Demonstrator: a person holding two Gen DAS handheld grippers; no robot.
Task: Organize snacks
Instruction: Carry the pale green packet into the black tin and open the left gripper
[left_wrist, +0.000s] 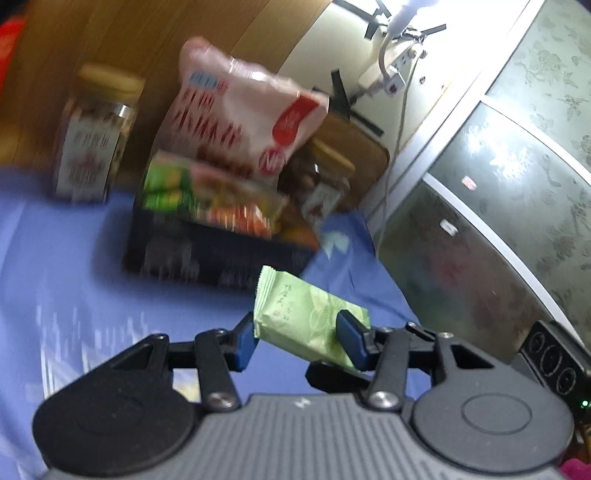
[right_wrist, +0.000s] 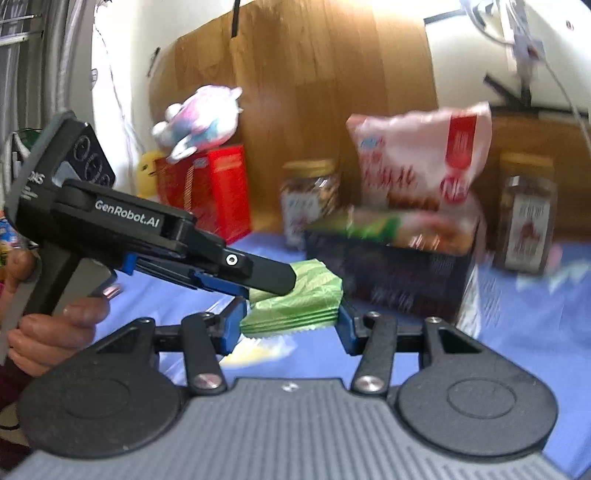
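Note:
In the left wrist view my left gripper (left_wrist: 297, 322) is shut on a pale green snack packet (left_wrist: 295, 310), held tilted above the blue cloth. In the right wrist view my right gripper (right_wrist: 291, 323) is shut on a green snack packet (right_wrist: 291, 314) by its crimped edge. The left gripper (right_wrist: 284, 280) reaches in from the left, its fingers on green wrapper just above; I cannot tell where one packet ends. Beyond both stands a dark box (left_wrist: 207, 254) (right_wrist: 399, 277) stuffed with snack bags, a pink-and-red bag (left_wrist: 240, 110) (right_wrist: 421, 155) on top.
Labelled jars with yellow lids (left_wrist: 92, 136) (right_wrist: 310, 199) (right_wrist: 524, 214) flank the box on the blue tablecloth (left_wrist: 55, 258). A red carton (right_wrist: 210, 188) with a plush toy (right_wrist: 199, 118) stands at the back left. A person's hand (right_wrist: 55, 332) grips the left handle. A patterned cabinet (left_wrist: 517, 184) is on the right.

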